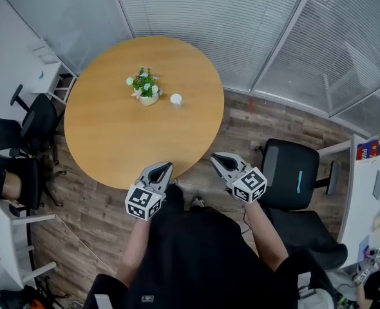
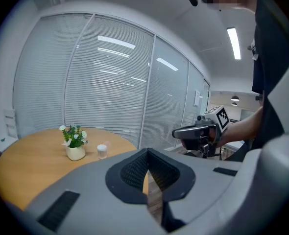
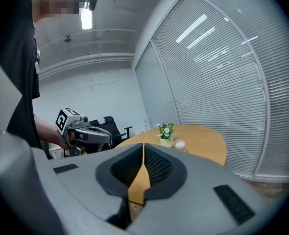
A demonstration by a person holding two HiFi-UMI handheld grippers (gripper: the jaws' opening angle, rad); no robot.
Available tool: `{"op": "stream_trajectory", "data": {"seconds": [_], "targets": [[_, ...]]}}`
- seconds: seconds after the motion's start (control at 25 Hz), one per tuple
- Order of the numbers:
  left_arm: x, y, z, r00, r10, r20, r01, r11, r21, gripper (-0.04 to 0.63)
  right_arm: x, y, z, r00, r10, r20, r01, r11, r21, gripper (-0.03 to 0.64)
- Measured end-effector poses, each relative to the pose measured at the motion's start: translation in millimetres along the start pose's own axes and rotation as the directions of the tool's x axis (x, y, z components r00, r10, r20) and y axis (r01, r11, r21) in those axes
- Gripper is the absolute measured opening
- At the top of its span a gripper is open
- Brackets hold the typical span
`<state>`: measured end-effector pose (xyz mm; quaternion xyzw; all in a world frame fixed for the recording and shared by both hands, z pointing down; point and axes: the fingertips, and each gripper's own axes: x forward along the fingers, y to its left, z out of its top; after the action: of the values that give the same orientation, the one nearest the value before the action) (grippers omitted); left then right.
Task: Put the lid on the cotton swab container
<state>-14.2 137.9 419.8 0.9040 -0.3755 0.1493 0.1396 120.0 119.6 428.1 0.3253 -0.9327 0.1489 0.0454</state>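
both grippers hung low in front of the person's body, just off the near edge of the round table [image 1: 106, 140], well apart from everything on it. the left gripper [image 1: 167, 167] had its jaws pressed together with nothing between them. the right gripper [image 1: 215, 157] looked the same in its own view: jaws closed tip to tip, empty.

the cotton swab container [image 1: 176, 100] sat upright toward the far side of the table, just beside a small flower pot [image 1: 148, 95] on the pot's right in the head view. it read as a small clear tub with a white top. it was too small to tell if the white was swabs or a lid already seated. no loose lid showed on the table in any view.

step in hand, as a judgement: pre-reach, task not started, nothing grasped. the next move likely called for finding the lid first, then stepping or leaning in, since the container was far across the table. one gripper would need to open and steady the tub while the other opened for the lid. the flower pot sat close, so an approach from the open right side seemed safer.
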Motion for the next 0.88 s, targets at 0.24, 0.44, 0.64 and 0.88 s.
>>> {"op": "stream_trajectory", "data": {"seconds": [0.24,0.44,0.64,0.88], "targets": [[11,13,-2,0.999,-0.034,-0.020,0.034,0.999,0.008,0.006,7,-8,-2,1.000,-0.030,-0.001,0.030,0.999,0.013,0.008],[32,32,5,0.999,-0.045,-0.011,0.045,0.999,-0.003,0.006,18,-17,3,0.999,-0.037,-0.016,0.037,0.999,0.008,0.008],[53,54,7,0.998,-0.068,-0.013,0.068,0.997,-0.025,0.006,39,-36,2,0.997,-0.039,-0.062,0.039,0.999,-0.003,0.008],[76,84,7,0.994,-0.107,-0.037,0.105,0.993,-0.053,0.006,75,-57,7,0.994,-0.041,-0.105,0.040,0.999,-0.011,0.008]]}}
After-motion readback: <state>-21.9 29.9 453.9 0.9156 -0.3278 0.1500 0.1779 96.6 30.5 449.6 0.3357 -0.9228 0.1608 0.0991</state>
